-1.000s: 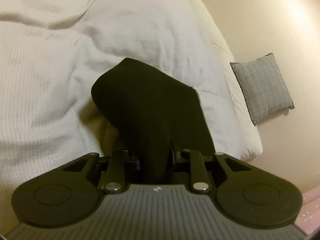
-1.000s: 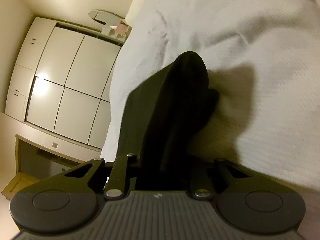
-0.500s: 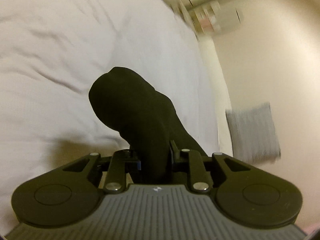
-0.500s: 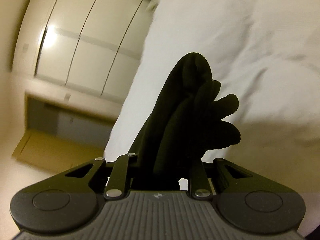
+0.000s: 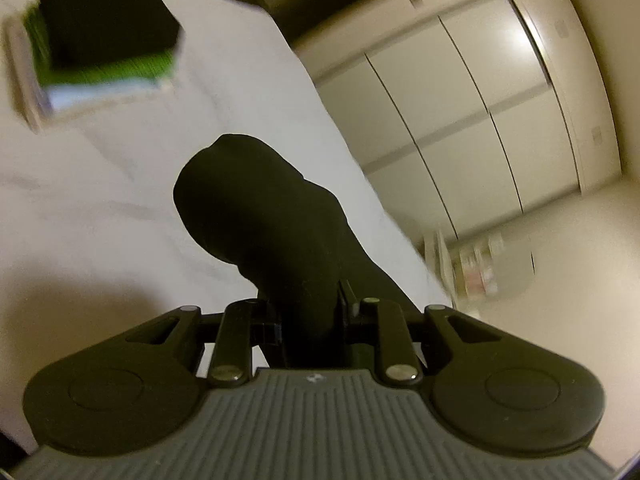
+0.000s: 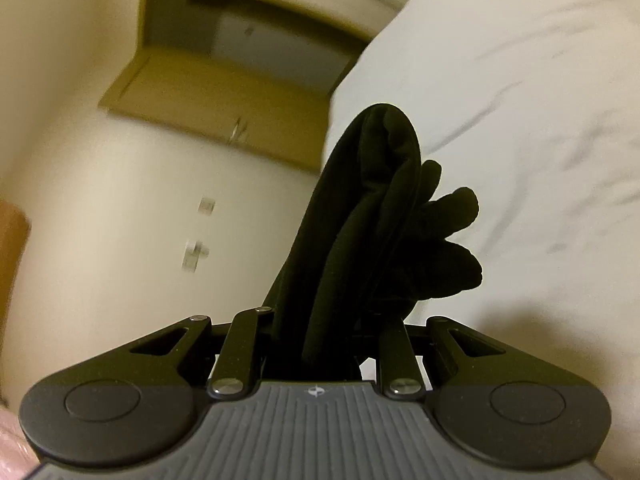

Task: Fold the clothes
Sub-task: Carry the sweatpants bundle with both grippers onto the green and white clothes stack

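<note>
The left gripper [image 5: 310, 320] was clamped tight on a black garment [image 5: 260, 216], which rose bunched above its jaws. The right gripper [image 6: 320, 332] was likewise closed on the black garment [image 6: 376, 216], its folds fanning out. The cloth hung over the white bedding [image 5: 100, 200]. A stack of folded clothes [image 5: 100, 40] lay farther off, with wardrobe doors [image 5: 460, 100] beyond.
</note>
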`<state>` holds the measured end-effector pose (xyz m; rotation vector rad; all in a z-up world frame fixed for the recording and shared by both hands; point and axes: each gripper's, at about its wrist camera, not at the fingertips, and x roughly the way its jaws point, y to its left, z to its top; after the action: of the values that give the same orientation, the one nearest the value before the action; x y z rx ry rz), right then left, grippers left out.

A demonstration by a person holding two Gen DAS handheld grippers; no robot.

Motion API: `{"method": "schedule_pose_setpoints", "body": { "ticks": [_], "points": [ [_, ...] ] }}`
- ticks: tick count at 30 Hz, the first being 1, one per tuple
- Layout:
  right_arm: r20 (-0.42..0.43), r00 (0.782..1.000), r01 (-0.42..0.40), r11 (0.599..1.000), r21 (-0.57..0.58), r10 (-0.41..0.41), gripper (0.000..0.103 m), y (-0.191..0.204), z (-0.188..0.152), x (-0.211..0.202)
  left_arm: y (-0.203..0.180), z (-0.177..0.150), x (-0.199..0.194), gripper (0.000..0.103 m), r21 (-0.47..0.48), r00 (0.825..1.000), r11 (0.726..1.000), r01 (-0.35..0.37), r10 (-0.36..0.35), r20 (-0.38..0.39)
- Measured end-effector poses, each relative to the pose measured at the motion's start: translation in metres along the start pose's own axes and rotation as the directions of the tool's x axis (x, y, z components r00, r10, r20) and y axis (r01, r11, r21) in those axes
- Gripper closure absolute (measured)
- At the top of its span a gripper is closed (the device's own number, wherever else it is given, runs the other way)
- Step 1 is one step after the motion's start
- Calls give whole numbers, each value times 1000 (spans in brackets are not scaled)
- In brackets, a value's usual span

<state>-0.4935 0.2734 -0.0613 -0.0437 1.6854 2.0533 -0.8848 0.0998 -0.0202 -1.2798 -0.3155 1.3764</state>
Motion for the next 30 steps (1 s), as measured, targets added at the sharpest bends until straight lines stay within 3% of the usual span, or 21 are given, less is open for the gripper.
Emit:
{"method": "schedule_pose_setpoints", "body": {
  "ticks": [8, 14, 18, 22, 24, 26, 30],
  "points": [
    [-143, 988, -75, 995, -68, 64, 82, 89, 35, 255, 85, 211, -9, 83, -6, 985, 999, -40, 40, 166],
    [-229, 961, -200, 962, -188, 155, 82, 123, 88, 411, 142, 314, 12, 83, 28, 953, 1000, -11, 2, 304],
    [-290, 940, -247, 942, -226, 177, 81, 103, 100, 482, 196, 340, 40, 82, 17, 943, 999, -38, 30, 331],
    [-370, 929, -96, 973, -209, 12, 80, 52, 82, 540, 255, 335, 84, 81, -73, 956, 982, -172, 184, 228],
    [-371, 928, -32, 982, -185, -39, 78, 32, 70, 542, 269, 328, 92, 80, -100, 960, 978, -182, 199, 198],
    [-348, 937, -39, 987, -159, -19, 78, 26, 64, 530, 270, 327, 90, 80, -99, 966, 985, -144, 162, 203],
    [-286, 958, -67, 966, -249, -7, 78, 47, 81, 520, 252, 336, 94, 80, 13, 962, 988, -153, 146, 233]
  ]
}}
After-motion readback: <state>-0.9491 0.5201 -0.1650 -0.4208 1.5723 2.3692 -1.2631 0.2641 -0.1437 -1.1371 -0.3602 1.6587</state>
